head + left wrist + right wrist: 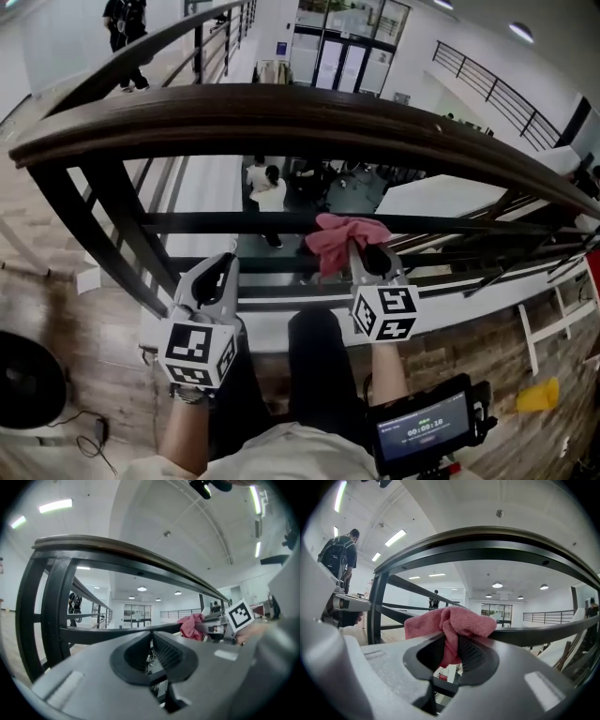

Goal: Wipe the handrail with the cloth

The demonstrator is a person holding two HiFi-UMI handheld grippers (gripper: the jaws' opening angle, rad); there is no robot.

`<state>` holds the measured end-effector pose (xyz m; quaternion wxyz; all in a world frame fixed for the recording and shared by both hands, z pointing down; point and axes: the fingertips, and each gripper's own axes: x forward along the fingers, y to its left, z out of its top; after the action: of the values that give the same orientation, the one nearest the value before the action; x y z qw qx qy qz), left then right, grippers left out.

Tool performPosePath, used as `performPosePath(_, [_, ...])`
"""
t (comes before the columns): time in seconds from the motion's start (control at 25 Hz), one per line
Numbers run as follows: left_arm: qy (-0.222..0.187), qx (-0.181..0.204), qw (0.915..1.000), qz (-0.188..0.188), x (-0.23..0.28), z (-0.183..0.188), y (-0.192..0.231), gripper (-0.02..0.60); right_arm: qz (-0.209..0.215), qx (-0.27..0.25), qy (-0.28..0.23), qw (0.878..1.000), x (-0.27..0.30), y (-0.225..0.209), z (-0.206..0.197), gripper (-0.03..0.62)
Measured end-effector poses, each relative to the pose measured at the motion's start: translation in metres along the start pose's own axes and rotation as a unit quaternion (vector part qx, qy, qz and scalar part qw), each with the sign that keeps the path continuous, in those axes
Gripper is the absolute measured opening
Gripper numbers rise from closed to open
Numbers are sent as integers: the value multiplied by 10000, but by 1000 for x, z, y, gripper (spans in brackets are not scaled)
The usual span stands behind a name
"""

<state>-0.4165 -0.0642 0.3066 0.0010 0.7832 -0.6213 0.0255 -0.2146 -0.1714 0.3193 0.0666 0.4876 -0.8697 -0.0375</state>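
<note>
The dark wooden handrail [281, 108] curves across the top of the head view, on black metal rails [244, 222]. My right gripper [361, 251] is shut on a pink cloth [342, 236], which it holds below the handrail at the level of the middle rail. In the right gripper view the cloth [450, 620] bunches out between the jaws, with the handrail [497, 538] arching overhead. My left gripper [217, 274] is lower and to the left, shut with nothing in it. The left gripper view shows the handrail [140, 555] above and the cloth [191, 625] off to the right.
Beyond the railing is a drop to a lower floor, where a person [270, 192] stands. Another person [125, 37] walks at the far left on this level. A screen device [424, 427] sits at my waist. A yellow object [537, 396] lies on the wooden floor at right.
</note>
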Motion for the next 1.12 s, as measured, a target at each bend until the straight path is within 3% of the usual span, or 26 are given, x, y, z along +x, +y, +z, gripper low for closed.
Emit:
performPosePath(0.72, [104, -38, 9984, 556, -41, -10, 41, 11, 721, -338, -303, 9964, 23, 92, 23, 74])
performPosePath(1.12, [228, -67, 9952, 954, -72, -16, 66, 11, 1309, -741, -510, 9873, 40, 159, 33, 74])
